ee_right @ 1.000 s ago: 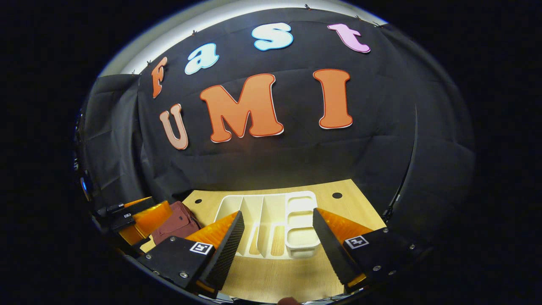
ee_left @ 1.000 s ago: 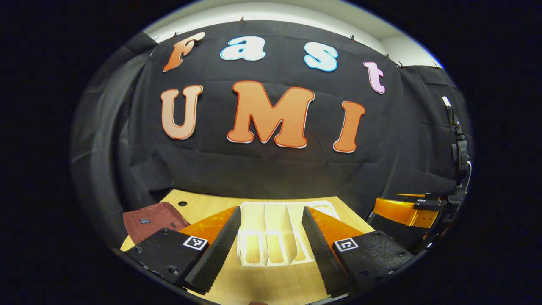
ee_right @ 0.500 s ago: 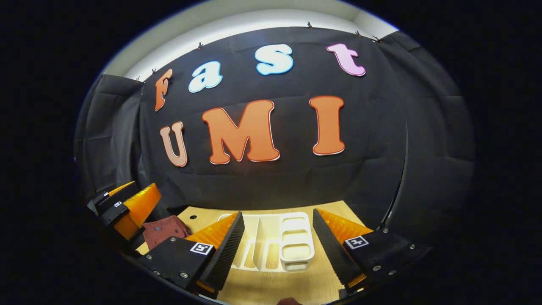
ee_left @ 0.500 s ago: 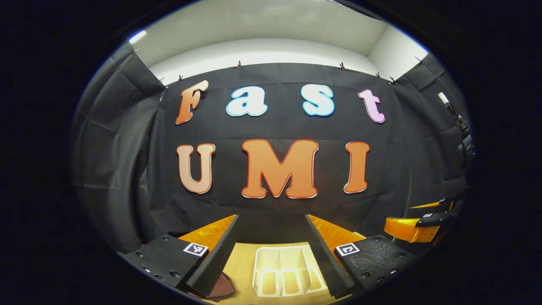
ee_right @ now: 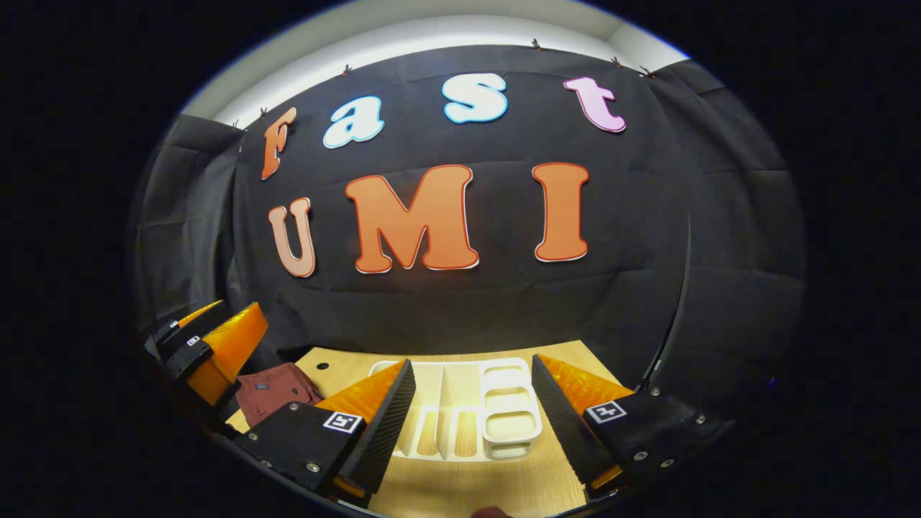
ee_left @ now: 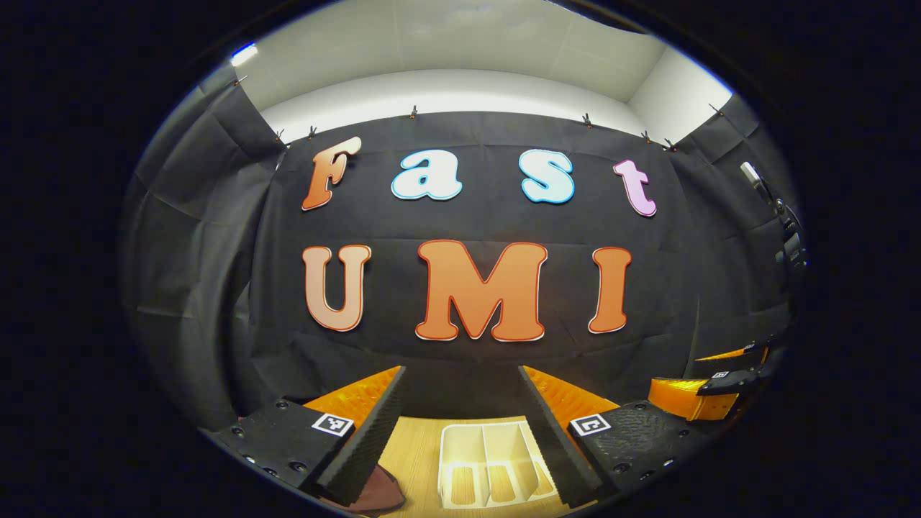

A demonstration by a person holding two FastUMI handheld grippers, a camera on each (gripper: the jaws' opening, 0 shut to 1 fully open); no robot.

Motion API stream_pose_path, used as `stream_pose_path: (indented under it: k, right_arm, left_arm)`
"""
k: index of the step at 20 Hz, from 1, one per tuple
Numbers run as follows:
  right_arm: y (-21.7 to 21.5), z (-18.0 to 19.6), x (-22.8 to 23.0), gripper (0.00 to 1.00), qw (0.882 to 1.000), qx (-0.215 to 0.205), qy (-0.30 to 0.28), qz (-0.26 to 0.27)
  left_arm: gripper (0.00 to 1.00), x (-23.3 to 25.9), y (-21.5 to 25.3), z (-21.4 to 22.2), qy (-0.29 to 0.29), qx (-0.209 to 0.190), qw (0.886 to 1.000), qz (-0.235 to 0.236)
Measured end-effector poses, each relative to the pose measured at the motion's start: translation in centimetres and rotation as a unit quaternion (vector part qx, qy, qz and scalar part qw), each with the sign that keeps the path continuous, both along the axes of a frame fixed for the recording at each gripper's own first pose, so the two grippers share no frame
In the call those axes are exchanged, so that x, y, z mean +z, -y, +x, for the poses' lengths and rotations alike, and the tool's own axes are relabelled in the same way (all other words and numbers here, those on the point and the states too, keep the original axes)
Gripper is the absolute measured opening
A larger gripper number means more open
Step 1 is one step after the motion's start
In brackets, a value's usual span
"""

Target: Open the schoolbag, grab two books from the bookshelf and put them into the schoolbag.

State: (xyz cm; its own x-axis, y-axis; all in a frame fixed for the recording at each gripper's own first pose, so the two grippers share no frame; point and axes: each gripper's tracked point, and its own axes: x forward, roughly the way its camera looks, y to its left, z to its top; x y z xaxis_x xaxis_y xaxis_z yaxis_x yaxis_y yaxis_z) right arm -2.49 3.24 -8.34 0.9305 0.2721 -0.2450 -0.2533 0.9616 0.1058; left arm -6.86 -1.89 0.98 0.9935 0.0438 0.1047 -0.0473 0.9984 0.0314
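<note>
Right gripper view is showing the booth wall of black cloth [ee_right: 460,288] taking up most of the field, with a pale strip of room wall [ee_right: 403,43] running above it. Below that the wooden table [ee_right: 475,489] is lying lit from above, with small round holes near its far edge. On it the white bookshelf [ee_right: 460,410], a divider rack with upright partitions, is sitting between the fingers of the right gripper [ee_right: 471,414], whose jaws are standing wide apart with nothing between them. I cannot make out any books in the rack's slots from here. To the left of the rack the dark red schoolbag [ee_right: 277,392] is lying flat on the table, and just above it the left gripper [ee_right: 209,345] is hovering. In the left gripper view, that gripper [ee_left: 460,424] is also standing with its jaws wide apart and empty, pointing mostly at the cloth, with the rack low between its fingers and a sliver of the bag at the bottom left. Judgement: neither tool is touching anything, so the bag-opening step looks not yet begun. The next move likely calls for dropping a gripper to the bag and finding its zipper or flap, which is too small to tell here. The other gripper may need to steady the soft fabric.
</note>
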Motion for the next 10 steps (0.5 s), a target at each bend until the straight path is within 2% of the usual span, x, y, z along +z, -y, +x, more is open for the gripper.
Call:
stream_pose_path:
  k: [5,10]
  right_arm:
    - [-0.5,0.1,0.4,0.97,0.999,-0.041,0.008,-0.014]
    - [-1.0,0.4,-0.7,0.97,0.998,-0.064,0.005,-0.019]
  left_arm:
    - [0.93,0.3,-1.0,0.8,0.015,-0.039,0.999,-0.005]
    - [0.93,-0.2,-2.4,2.4,0.023,-0.041,0.999,-0.01]
